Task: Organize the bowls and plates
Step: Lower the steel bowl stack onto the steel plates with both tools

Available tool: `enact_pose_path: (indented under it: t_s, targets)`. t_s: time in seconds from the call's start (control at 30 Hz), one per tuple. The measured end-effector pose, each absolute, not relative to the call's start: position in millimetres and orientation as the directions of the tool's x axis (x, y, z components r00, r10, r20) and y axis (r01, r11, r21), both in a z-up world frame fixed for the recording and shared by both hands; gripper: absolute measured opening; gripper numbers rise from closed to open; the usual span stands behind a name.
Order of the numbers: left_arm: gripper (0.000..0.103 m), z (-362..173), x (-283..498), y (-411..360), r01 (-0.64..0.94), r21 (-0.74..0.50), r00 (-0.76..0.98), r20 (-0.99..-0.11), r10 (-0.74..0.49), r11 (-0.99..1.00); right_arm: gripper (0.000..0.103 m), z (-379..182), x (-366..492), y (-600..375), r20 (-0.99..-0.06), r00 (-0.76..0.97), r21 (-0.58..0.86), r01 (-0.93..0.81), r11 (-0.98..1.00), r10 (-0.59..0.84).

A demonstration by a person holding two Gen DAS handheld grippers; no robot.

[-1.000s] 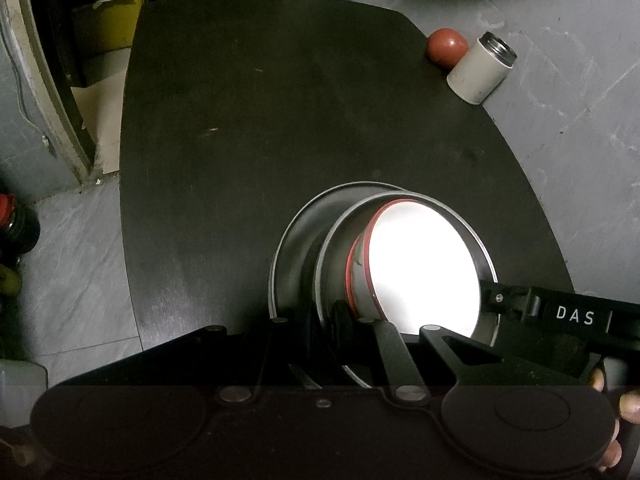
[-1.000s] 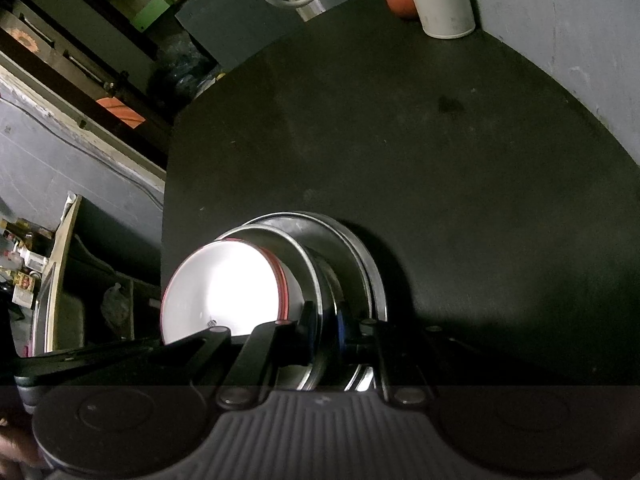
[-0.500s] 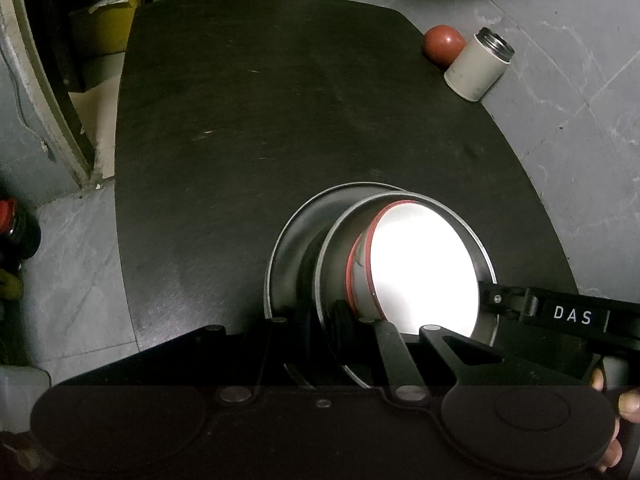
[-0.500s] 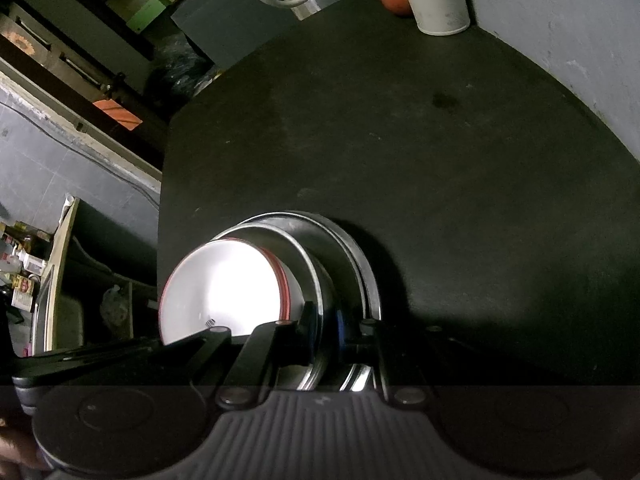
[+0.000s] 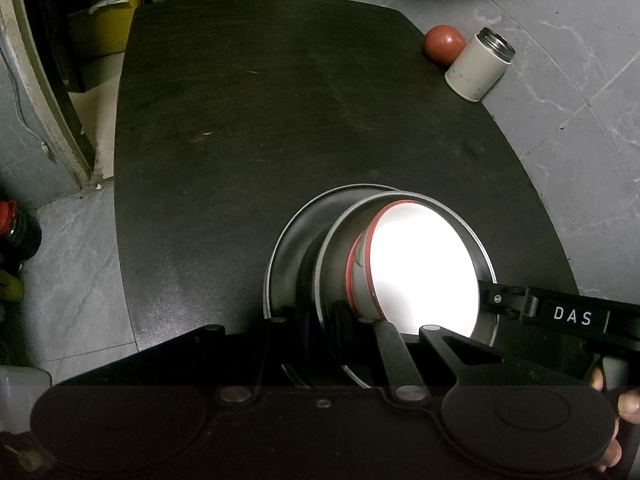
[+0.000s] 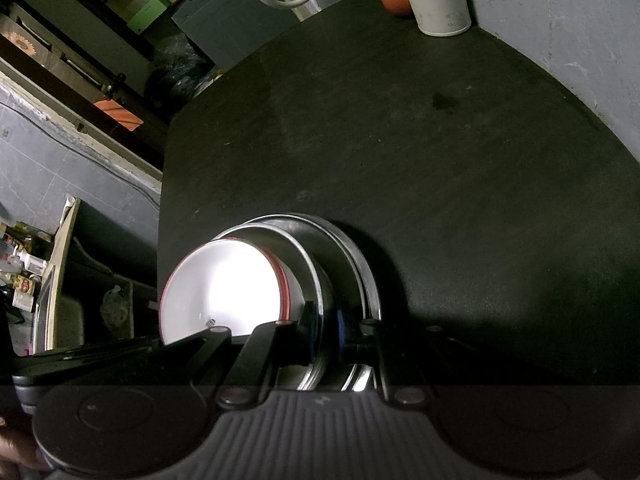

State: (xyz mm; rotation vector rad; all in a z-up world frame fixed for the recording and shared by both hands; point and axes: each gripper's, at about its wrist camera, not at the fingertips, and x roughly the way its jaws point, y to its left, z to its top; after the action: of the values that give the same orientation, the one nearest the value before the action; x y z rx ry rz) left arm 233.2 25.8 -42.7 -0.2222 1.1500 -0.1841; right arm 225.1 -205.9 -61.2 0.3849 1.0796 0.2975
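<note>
Since the earlier pictures the stack of dishes has drifted a little toward the near edge of the dark worktop (image 5: 280,128), and the red ball (image 5: 444,46) and white canister (image 5: 478,66) at the far corner sit slightly farther off in both views; the grip itself has not changed.

Both tools come in low from the near side, level with the dishes. The left gripper (image 5: 320,320) has its jaws clamped on the rim of the inner steel plate (image 5: 336,248), one finger outside and one inside. The right gripper (image 6: 334,328) has its jaws pinched on the opposite rim of the same plate (image 6: 316,280). That plate rests tilted in a larger steel plate (image 5: 288,240), and a white bowl with a red rim (image 5: 420,268) lies on its side inside it.

The left view shows the right tool's arm marked "DAS" (image 5: 572,316) and fingertips (image 5: 628,412) of the hand holding it. The right view shows shelves and clutter beyond the worktop's left edge, and a sliver of a hand (image 6: 12,448) at the bottom corner.

Glare washes out the bowl's inside. The near part of both plates is hidden behind the gripper bodies, so whether the stack touches the worktop cannot be told.
</note>
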Motion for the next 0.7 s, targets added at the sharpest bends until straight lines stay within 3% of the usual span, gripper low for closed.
enact_pose_path:
  t_s: [0.43, 0.7]
  targets:
    - [0.013, -41.2, 233.4, 24.2, 0.021, -0.256, 0.396, -0.886, -0.244, 0.966, 0.014, -58.7, 224.0, -206.7, -0.795, 0.44, 0.443, -0.05, 0.895, 0.418]
    - [0.025, -37.0, 231.1, 25.1, 0.007, -0.239, 0.421, -0.88, -0.22, 0.971, 0.014, -59.9, 221.5, -205.4, -0.795, 0.446, 0.438, -0.046, 0.898, 0.41]
